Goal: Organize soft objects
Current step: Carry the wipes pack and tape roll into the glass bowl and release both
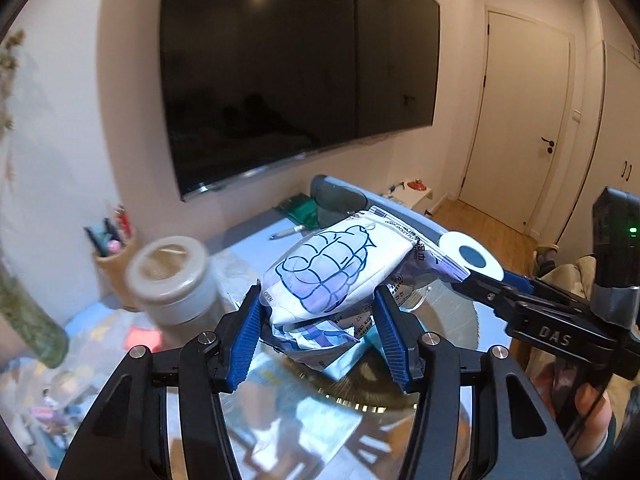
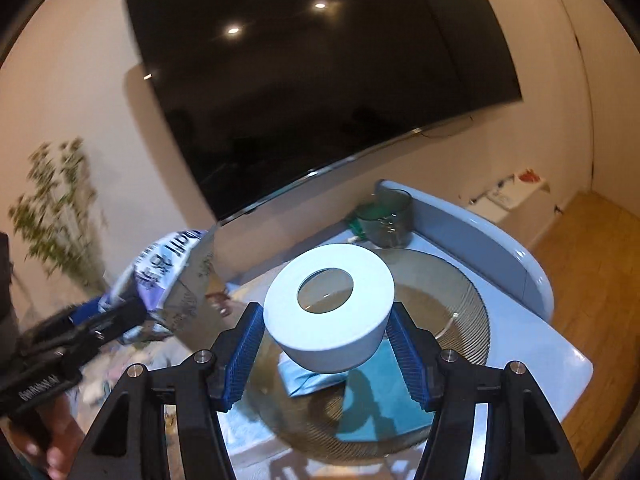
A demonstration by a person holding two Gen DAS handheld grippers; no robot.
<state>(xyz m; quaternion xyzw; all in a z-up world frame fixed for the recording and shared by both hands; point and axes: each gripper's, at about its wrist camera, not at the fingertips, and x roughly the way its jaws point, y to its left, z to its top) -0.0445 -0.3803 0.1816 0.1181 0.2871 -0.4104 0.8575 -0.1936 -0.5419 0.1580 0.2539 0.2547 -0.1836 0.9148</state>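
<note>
Beneath wall television (image 1: 296, 80), "OPEN"-marked wipes pack (image 1: 332, 268) fills left jaws.

a pale blue table (image 2: 560, 364) with a raised rim was seen. on it were noted a ribbed glass plate (image 2: 464, 312), a dark glass cup (image 2: 386, 220), a lidded jar (image 1: 172, 276), a pen holder (image 1: 116, 256) and a pen (image 1: 286, 233).

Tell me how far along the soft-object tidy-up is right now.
Midway, seemingly. Done: teal packets already lie in the round ribbed tray. In hand: the left gripper holds a wet-wipes pack and the right gripper holds a white tissue roll, both aloft. Left: setting both down.
</note>
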